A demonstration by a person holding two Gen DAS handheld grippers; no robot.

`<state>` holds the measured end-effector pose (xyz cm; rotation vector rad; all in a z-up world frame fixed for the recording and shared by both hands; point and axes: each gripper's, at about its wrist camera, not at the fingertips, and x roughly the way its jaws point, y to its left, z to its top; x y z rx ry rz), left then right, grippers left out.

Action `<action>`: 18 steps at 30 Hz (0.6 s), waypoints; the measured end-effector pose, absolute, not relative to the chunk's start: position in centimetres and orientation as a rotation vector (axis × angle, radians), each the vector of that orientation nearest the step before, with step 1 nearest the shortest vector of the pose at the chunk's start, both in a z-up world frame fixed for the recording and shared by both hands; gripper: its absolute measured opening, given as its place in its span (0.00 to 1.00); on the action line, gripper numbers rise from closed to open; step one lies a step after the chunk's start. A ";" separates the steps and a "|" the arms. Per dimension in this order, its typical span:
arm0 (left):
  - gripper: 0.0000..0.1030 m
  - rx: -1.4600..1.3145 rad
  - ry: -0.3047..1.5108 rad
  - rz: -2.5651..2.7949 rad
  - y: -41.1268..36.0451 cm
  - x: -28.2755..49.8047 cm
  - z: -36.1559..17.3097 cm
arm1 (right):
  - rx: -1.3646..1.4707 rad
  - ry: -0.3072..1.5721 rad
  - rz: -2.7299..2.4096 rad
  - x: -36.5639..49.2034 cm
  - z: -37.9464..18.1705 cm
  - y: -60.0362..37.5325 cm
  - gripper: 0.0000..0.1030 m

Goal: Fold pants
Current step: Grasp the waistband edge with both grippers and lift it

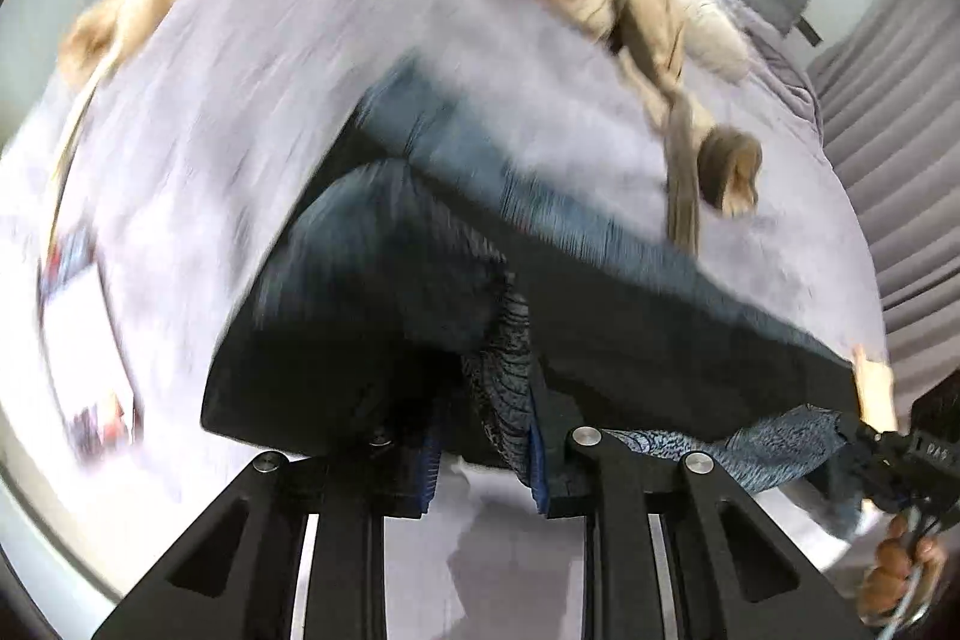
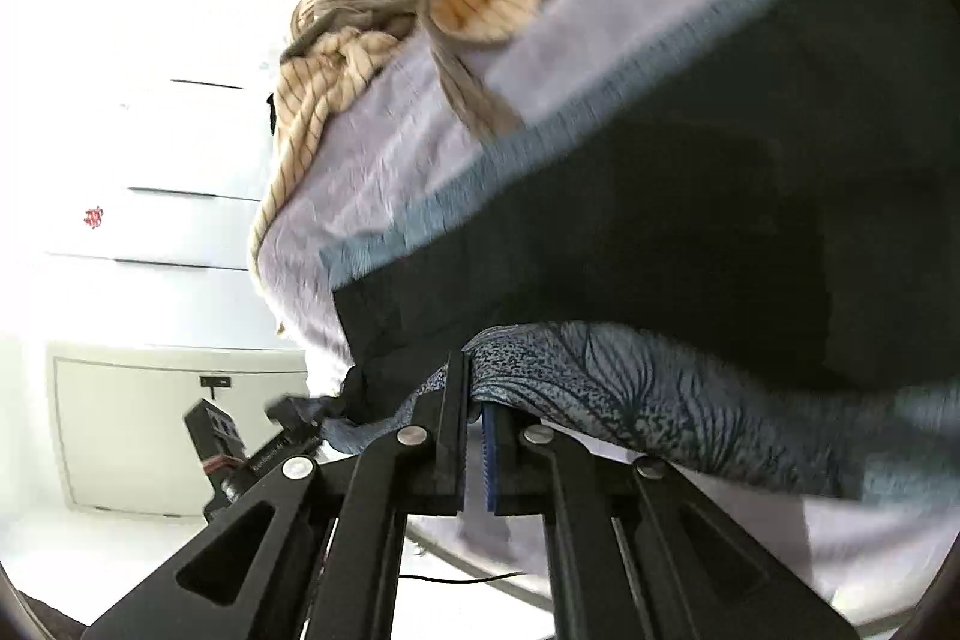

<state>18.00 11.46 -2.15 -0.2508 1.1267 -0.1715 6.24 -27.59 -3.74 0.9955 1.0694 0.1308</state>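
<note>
The pants [image 1: 384,280], dark blue with a paler patterned inner side, hang between my two hands, one long edge lifted clear of the bed [image 1: 240,100] while the rest drapes down onto the lilac sheet. My left tongs [image 1: 480,436] are closed on a bunched fold of the patterned cloth, and my right tongs [image 2: 474,400] are pinched tight on the same edge further along; from the left camera I can see my other hand [image 1: 900,568] and its tool at the far right, with the fabric stretched between us. I hold it at two well-separated points so the edge stays taut and straight, which I judge is what lets one half be carried over the other without bunching. The fold itself is not yet laid down.

Beyond the pants, a crumpled beige striped garment [image 2: 336,58] lies on the bed, apart from my work and, I think, out of the fold's path. A white cabinet with drawers [image 2: 180,220] stands past the bed's edge, and pleated curtains [image 1: 888,148] hang on the other side.
</note>
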 end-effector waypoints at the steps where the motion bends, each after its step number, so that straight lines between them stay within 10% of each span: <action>1: 0.24 -0.235 1.102 -0.170 12.0 19.0 -1.9 | 0.985 1.075 0.129 7.7 -4.0 -27.9 0.04; 13: 0.44 0.018 1.045 -0.020 9.3 28.1 -5.2 | 0.798 1.280 0.054 18.7 -11.3 -30.2 0.12; 16: 0.70 0.032 1.003 -0.013 10.5 25.5 -2.7 | 0.662 1.247 0.051 18.0 -8.1 -28.9 0.62; 18: 0.76 0.054 0.988 -0.037 10.1 24.2 -2.2 | 0.621 1.207 0.080 16.9 -6.3 -28.1 0.72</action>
